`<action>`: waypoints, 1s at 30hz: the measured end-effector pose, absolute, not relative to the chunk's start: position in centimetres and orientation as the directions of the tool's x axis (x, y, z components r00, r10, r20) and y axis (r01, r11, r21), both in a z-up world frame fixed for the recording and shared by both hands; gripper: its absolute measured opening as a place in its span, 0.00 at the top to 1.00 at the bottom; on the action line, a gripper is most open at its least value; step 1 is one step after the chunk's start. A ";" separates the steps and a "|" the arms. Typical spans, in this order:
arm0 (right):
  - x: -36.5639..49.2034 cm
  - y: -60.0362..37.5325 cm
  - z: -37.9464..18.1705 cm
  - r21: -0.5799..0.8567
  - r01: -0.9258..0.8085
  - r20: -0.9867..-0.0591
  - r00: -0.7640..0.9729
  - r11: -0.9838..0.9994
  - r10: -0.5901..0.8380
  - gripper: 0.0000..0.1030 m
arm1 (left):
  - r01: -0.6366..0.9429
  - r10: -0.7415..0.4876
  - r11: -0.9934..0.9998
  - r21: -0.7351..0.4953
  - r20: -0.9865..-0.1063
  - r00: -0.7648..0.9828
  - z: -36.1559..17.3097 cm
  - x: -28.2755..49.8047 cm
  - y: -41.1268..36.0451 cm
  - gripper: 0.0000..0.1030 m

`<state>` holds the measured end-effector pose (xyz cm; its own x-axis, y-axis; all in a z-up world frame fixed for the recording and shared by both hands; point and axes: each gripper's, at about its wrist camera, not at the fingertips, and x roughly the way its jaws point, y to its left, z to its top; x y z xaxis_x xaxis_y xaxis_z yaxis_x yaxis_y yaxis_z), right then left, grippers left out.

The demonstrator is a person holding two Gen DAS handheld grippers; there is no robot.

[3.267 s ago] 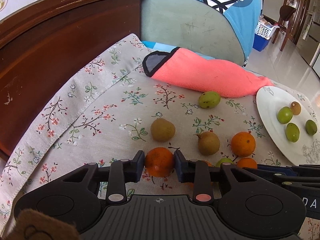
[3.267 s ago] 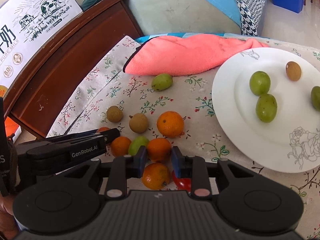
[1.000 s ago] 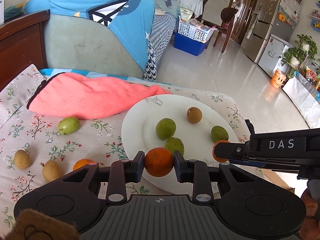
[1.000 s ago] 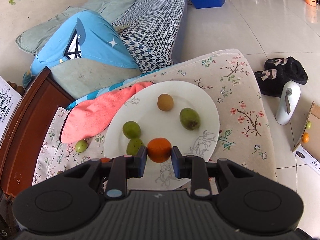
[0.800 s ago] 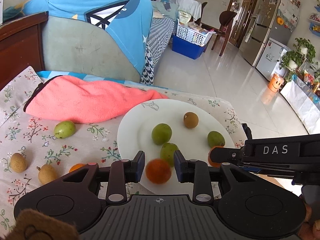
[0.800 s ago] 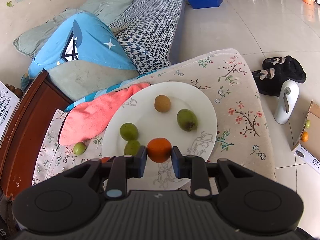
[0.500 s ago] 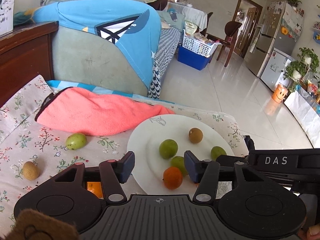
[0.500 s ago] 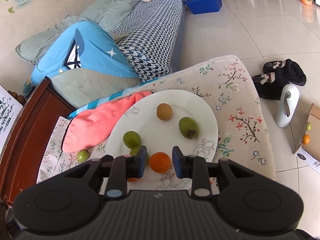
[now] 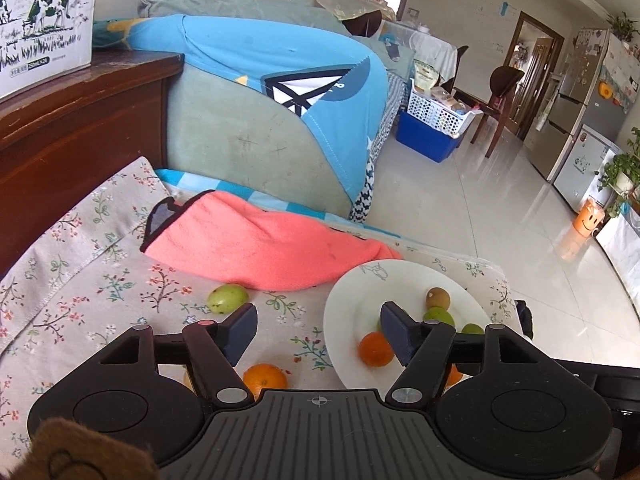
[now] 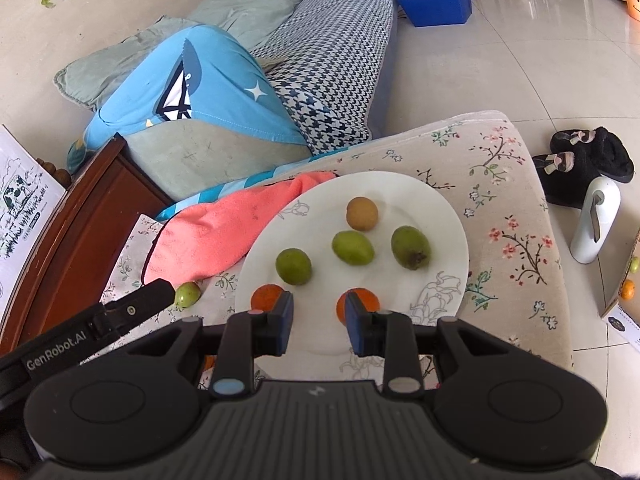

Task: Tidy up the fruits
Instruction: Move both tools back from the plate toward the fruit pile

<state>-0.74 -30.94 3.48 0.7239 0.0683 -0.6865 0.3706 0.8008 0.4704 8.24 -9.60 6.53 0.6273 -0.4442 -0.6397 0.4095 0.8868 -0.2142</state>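
Note:
A white plate (image 10: 448, 216) on the flowered cloth holds three green fruits (image 10: 353, 247), a brown fruit (image 10: 362, 213) and two oranges (image 10: 267, 295) (image 10: 362, 300) near its front rim. My right gripper (image 10: 319, 328) is open and empty, raised above the plate's front edge. My left gripper (image 9: 319, 330) is open wide and empty, above the plate's left edge (image 9: 340, 300). An orange (image 9: 375, 349) lies on the plate just inside its right finger. Another orange (image 9: 265, 378) and a green fruit (image 9: 227, 298) lie on the cloth.
A pink towel (image 9: 260, 246) lies behind the plate. A dark wooden headboard (image 9: 80, 120) and a milk carton box (image 9: 44, 20) stand at the left. A cushion with blue fabric (image 9: 280, 92) is behind. Slippers (image 10: 588, 164) and a white bottle (image 10: 594, 220) sit on the floor.
Both grippers opened and dropped their oranges onto the plate. Both have since lifted and pulled back, the left opening wider.

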 end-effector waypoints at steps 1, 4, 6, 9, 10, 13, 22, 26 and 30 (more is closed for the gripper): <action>-0.7 -30.7 3.5 0.469 0.360 -0.684 0.725 0.806 0.074 0.71 | 0.404 -0.438 0.890 -0.211 -0.643 0.628 6.7 8.3 -9.2 0.33; -0.6 -30.1 3.6 0.472 0.324 -0.677 0.729 0.820 0.102 0.71 | 0.388 -0.420 0.899 -0.204 -0.650 0.633 6.8 8.4 -8.2 0.32; -0.5 -29.5 3.7 0.471 0.294 -0.673 0.729 0.831 0.124 0.71 | 0.367 -0.406 0.907 -0.205 -0.654 0.638 6.8 8.4 -7.3 0.32; -0.3 -28.5 3.7 0.462 0.245 -0.669 0.727 0.852 0.153 0.71 | 0.332 -0.385 0.919 -0.213 -0.667 0.638 6.5 8.5 -6.0 0.31; -0.3 -28.1 3.7 0.458 0.229 -0.668 0.726 0.859 0.163 0.71 | 0.322 -0.379 0.922 -0.215 -0.672 0.636 6.3 8.5 -5.7 0.31; -0.3 -27.1 3.6 0.451 0.179 -0.663 0.723 0.875 0.194 0.71 | 0.300 -0.358 0.931 -0.209 -0.685 0.635 5.9 8.3 -4.7 0.31; -0.2 -23.9 2.9 0.413 0.036 -0.675 0.683 0.910 0.279 0.71 | 0.229 -0.294 0.955 -0.190 -0.726 0.622 4.1 7.4 -2.0 0.31; -0.4 -22.5 2.4 0.380 -0.036 -0.691 0.653 0.924 0.309 0.71 | 0.213 -0.261 0.964 -0.162 -0.740 0.620 3.3 7.4 -1.0 0.31; -0.6 -21.3 1.8 0.342 -0.084 -0.716 0.622 0.936 0.317 0.71 | 0.187 -0.242 0.969 -0.160 -0.756 0.609 2.4 7.6 0.0 0.31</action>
<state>-0.56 -21.33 1.77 0.6225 0.3171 -0.7155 -0.0837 0.9360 0.3419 7.59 -0.01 2.44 0.6089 -0.2416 -0.7556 0.1865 0.9694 -0.1597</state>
